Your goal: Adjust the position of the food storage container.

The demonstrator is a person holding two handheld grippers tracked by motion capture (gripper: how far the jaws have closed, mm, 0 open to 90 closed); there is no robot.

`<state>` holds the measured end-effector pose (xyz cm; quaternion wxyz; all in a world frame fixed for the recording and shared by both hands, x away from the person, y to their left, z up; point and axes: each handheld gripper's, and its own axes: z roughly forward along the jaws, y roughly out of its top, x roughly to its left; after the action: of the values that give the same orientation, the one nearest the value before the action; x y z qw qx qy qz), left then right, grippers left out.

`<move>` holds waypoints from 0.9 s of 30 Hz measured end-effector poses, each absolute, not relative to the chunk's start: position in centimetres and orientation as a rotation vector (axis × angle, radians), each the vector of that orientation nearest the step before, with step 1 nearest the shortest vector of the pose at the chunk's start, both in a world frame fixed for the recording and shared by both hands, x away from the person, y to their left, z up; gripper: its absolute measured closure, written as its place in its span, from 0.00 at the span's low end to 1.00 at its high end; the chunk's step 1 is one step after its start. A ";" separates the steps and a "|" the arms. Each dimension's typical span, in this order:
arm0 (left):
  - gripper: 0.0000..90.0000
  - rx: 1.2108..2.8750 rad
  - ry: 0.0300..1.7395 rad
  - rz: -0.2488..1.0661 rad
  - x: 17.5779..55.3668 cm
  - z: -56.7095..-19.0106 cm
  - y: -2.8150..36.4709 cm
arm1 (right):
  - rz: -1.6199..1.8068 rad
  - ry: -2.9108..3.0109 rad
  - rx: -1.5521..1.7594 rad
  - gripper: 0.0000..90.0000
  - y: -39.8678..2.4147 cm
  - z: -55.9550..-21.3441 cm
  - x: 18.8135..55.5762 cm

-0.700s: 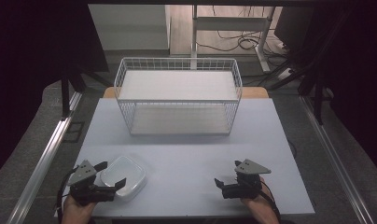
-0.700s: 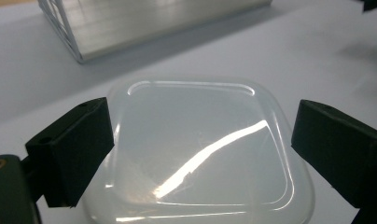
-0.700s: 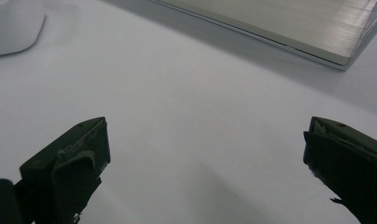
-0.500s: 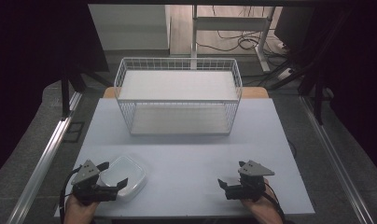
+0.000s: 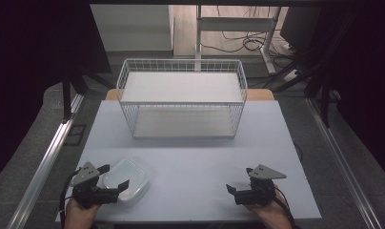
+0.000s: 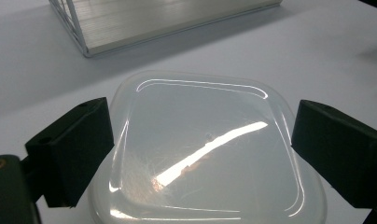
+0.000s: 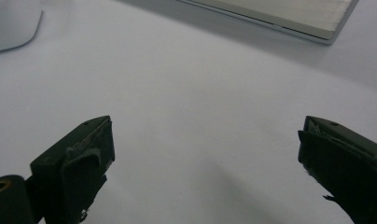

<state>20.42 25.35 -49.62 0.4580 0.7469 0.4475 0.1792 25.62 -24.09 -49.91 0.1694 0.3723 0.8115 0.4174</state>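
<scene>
The left gripper sits at the near-left corner of the white table, jaws spread wide to either side of a clear plastic container that lies upside down on the surface, not yet clamped. The right gripper, jaws likewise wide apart and empty, rests near the table's right front edge. A white wire basket stands at the far side.

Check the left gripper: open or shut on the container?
Open. The left gripper's jaws straddle the clear container, with gaps visible on both sides.
</scene>
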 end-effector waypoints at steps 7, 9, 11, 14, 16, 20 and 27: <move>0.27 1.795 1.109 0.485 20.3 -48.0 27.3 | 1.166 2.341 1.078 0.11 -23.8 -50.0 25.6; 0.41 1.769 1.123 0.498 20.3 -48.1 28.4 | 1.162 2.348 1.070 0.14 -23.7 -49.9 25.6; 0.53 1.759 1.140 0.500 20.3 -48.1 29.0 | 1.160 2.351 1.069 0.15 -23.6 -49.9 25.6; 0.70 1.710 1.216 0.518 20.4 -48.8 31.3 | 1.152 2.366 1.065 0.21 -23.5 -49.9 25.5; 0.83 1.688 1.245 0.511 20.5 -49.3 32.3 | 1.141 2.372 1.064 0.23 -23.6 -49.8 25.6; 1.00 1.733 1.316 0.493 21.3 -50.7 33.3 | 1.132 2.373 1.064 0.26 -23.6 -49.8 25.6; 1.00 1.871 1.361 0.407 22.8 -52.5 32.0 | 1.151 2.377 1.041 0.26 -23.4 -49.4 25.3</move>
<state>22.76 32.00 -52.53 0.3857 0.7349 0.5345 0.1600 25.31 -23.40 -49.38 0.1508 0.3626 0.8277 0.4008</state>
